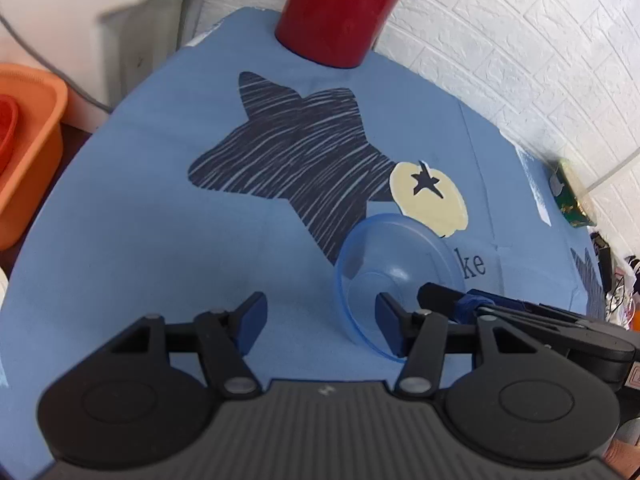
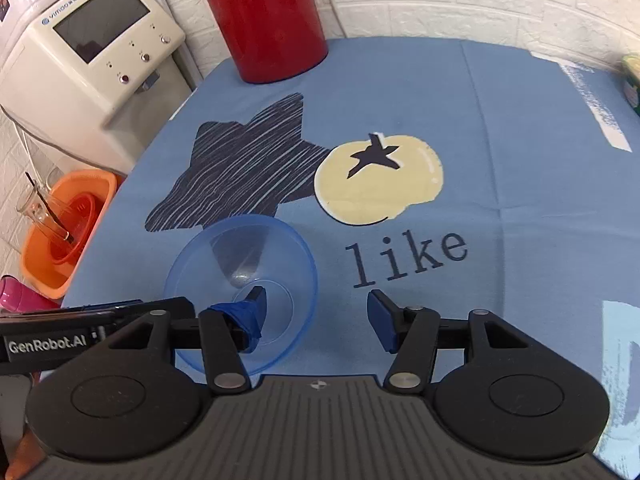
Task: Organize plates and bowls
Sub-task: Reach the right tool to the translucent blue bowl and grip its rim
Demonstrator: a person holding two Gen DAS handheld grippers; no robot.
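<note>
The right claw [image 2: 316, 312] stands wide, holding nothing. Its left finger reaches over the near rim of the blue bowl [image 2: 276, 240], the taped pad down inside by the base ring, while its right finger hangs in the air well outside the rim. Whether the inner pad touches the plastic I cannot tell. The left claw [image 1: 320, 318] is also spread wide and empty; in its own view its right pad sits in front of the bowl's near side, and the other claw's finger comes in just beside it.

Taking the bowl as the landmark: it rests on the blue cloth of the surface [image 2: 520, 200], just on the near side of the dark star print [image 2: 240, 172], with the cream tomato print [image 2: 380, 184] beyond it to the right and the word "like" beside it on the right. The red jug [image 2: 272, 20] stands far behind it by the white brick wall. Off the surface's edge, to its left, an orange tub [image 2: 40, 256] holds a red dish and a glass.

The bowl looks like thin translucent plastic: light, fairly stiff yet likely to flex at the rim, smooth and probably slippery, not brittle. I judge the wall at the near rim the best hold, one pad inside and one outside, squeezed gently, since a light bowl may skid on cloth or tip when nudged.
</note>
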